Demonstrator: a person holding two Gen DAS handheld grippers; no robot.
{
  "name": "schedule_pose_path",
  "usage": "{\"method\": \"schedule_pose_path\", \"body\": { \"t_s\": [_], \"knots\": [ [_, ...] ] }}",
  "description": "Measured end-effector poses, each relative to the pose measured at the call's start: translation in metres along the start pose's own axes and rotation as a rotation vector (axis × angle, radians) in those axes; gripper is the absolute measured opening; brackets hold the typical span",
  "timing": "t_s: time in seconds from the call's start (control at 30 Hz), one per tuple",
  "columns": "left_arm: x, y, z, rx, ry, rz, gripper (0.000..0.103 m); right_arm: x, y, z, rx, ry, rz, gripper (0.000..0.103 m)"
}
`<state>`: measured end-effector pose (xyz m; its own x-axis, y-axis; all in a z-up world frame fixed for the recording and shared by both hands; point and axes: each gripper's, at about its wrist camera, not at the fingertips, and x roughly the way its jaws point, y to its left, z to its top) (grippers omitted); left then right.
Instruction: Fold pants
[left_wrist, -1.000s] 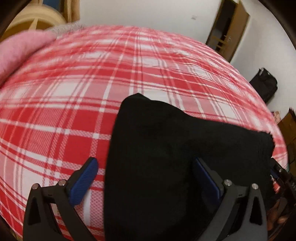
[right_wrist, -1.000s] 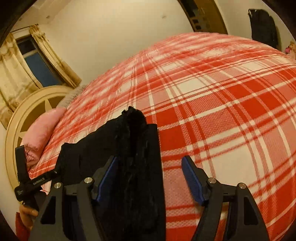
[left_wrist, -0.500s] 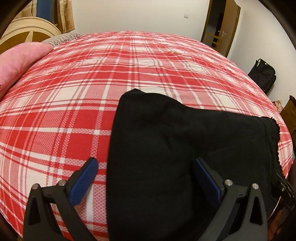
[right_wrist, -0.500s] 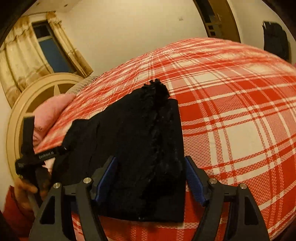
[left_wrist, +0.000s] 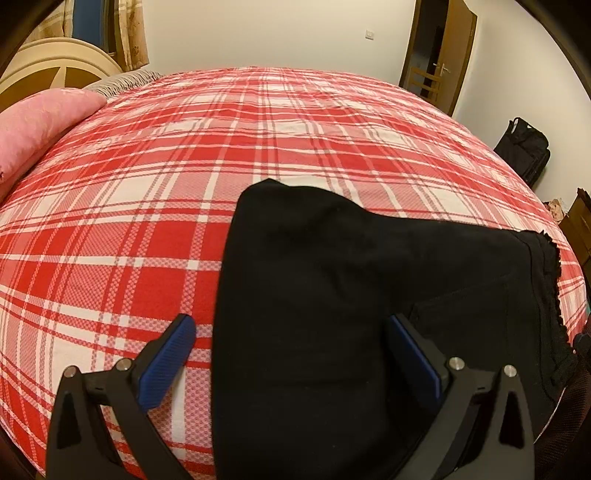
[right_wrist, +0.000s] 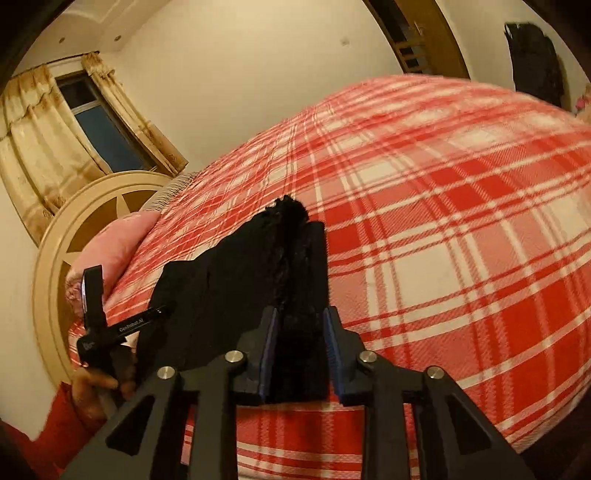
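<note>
You have one pair of black pants (left_wrist: 332, 295) lying folded on the near part of the bed (left_wrist: 184, 184), which is covered by one red and white plaid blanket. Your left gripper (left_wrist: 291, 354) is spread wide, its two blue pads apart: the left pad sits over the blanket, just beside the pants' left edge, and the right pad sits over the black cloth. It grips nothing. Your right gripper (right_wrist: 301, 350) is clenched on the near edge of the pants (right_wrist: 258, 273), both pads pressed against a thick bunch of fabric with a frayed hem running away from you.

One pink pillow (left_wrist: 40, 122) lies at the far left of the bed, beside one round cream headboard (right_wrist: 74, 229). One window (right_wrist: 103, 129) with two curtains stands behind it. One wooden door (left_wrist: 439, 55) is at the far right, and one black bag (left_wrist: 524, 147) rests by the right wall.
</note>
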<state>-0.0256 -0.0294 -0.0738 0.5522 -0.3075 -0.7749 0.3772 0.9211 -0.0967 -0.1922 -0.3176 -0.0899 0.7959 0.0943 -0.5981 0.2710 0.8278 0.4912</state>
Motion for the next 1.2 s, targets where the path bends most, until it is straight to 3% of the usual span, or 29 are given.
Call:
{"method": "schedule_pose_path", "body": {
  "t_s": [0.07,0.13,0.23,0.33,0.4,0.47,0.53,0.7,0.87,1.07,1.2],
  "knots": [
    [0.0,0.0,0.0,0.0,0.001,0.003,0.103,0.008,0.0,-0.004,0.009,0.0,-0.012,0.059],
    [0.0,0.0,0.0,-0.001,0.001,0.001,0.103,0.015,0.0,-0.006,0.028,0.011,-0.004,0.065],
    [0.0,-0.001,0.0,-0.001,-0.001,0.002,0.103,0.033,0.004,-0.013,0.046,0.062,0.017,0.067],
    [0.0,0.0,-0.001,0.0,-0.008,0.001,0.103,0.038,0.015,-0.018,-0.004,0.029,-0.014,0.067],
    [0.0,0.0,-0.001,-0.001,-0.009,-0.005,0.103,0.041,0.024,-0.018,-0.053,0.048,-0.043,0.063],
    [-0.002,0.002,-0.001,-0.003,-0.008,-0.016,0.103,0.041,0.031,-0.017,-0.108,0.063,-0.045,0.046],
    [-0.005,0.005,-0.001,0.005,0.0,-0.039,0.103,0.041,0.036,-0.019,-0.15,0.062,-0.057,0.04],
    [-0.017,0.021,-0.006,-0.024,0.007,-0.052,0.103,0.041,0.038,-0.024,-0.19,0.035,-0.088,0.039],
    [-0.02,0.037,-0.008,-0.116,-0.003,-0.087,0.103,0.041,0.032,-0.023,-0.159,0.034,-0.067,0.04],
    [-0.014,0.001,-0.013,0.019,0.006,-0.001,0.096,0.041,0.031,-0.023,-0.156,0.036,-0.064,0.04],
    [-0.012,0.002,-0.01,-0.018,0.015,-0.005,0.093,0.041,0.034,-0.023,-0.157,0.035,-0.071,0.04]
  ]
}}
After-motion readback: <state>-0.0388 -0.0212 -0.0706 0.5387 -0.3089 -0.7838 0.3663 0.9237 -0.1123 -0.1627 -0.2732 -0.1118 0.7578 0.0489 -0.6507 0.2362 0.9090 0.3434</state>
